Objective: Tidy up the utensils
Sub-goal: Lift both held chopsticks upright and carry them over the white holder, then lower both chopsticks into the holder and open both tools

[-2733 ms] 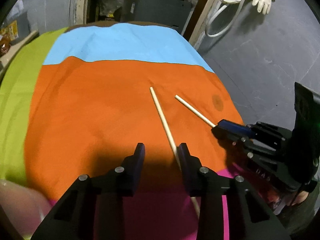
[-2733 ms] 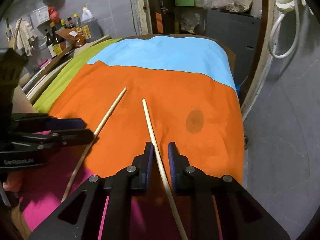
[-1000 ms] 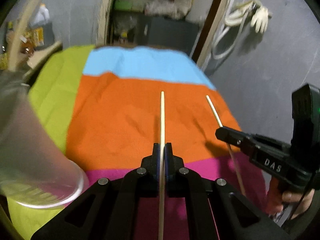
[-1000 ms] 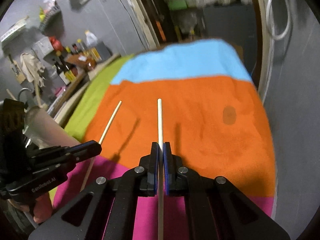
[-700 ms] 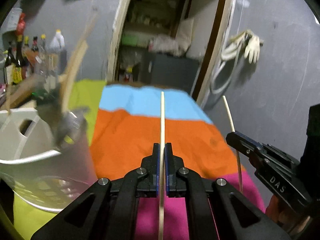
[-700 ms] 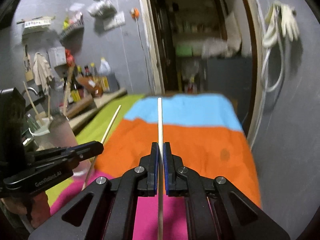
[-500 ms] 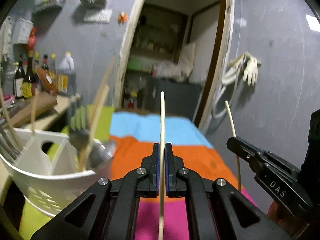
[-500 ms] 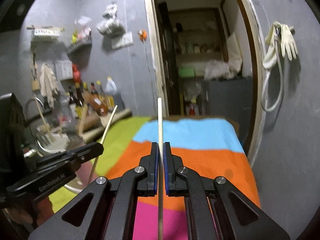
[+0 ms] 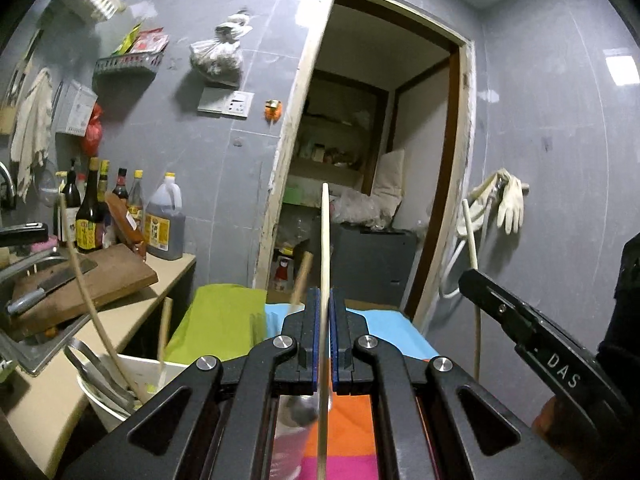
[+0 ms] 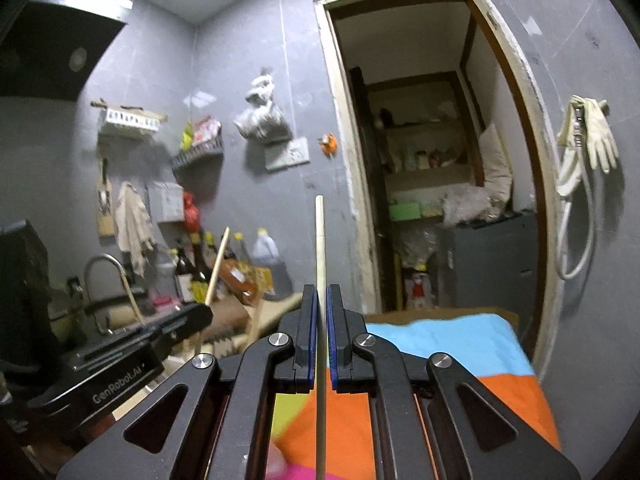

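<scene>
Chopsticks are both up off the striped cloth (image 9: 224,320): we've got one chopstick (image 9: 325,248) pinched upright in our left gripper (image 9: 325,334) and the other chopstick (image 10: 320,264) clamped upright in our right gripper (image 10: 319,332), white utensil holder (image 9: 132,376) at lower left.

"DAS" stood in white on the right gripper (image 9: 560,372); "GenRobot.AI" on the left gripper (image 10: 120,376). Bottle labels were unreadable.
</scene>
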Demonstrator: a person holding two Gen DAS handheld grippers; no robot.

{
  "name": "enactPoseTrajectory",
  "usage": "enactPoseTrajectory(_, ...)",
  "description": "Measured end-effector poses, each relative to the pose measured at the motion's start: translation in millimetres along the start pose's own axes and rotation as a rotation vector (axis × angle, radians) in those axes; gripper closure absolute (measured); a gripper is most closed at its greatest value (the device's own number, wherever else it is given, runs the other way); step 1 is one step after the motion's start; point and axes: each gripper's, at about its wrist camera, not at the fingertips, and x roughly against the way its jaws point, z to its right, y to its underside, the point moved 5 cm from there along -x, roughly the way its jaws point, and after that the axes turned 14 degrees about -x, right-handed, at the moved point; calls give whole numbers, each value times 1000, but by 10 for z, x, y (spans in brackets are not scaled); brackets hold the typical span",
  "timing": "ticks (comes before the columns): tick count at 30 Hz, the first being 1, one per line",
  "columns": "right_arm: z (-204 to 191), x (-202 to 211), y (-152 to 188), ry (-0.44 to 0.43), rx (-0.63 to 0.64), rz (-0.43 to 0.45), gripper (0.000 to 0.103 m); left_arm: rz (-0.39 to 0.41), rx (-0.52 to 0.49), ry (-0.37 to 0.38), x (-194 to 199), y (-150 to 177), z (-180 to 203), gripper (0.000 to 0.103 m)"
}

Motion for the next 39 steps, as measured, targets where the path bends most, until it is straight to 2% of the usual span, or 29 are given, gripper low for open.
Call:
enactPoseTrajectory(8, -467, -308, -41, -104, -16, 34, 100, 51, 57, -90, 219, -151, -781, 101)
enactPoseTrajectory(16, -651, -604, 75, -133, -43, 48, 100, 64, 124, -147, 211, -74, -1388, 101)
enactPoseTrajectory(26, -550, -777, 221, -106, -87, 74, 100, 78, 149, -194, 55, 102, -1488, 101)
enactPoseTrajectory(39, -600, -876, 456, -84, -36, 112, 100, 89, 143, -241, -23, 257, -1439, 101)
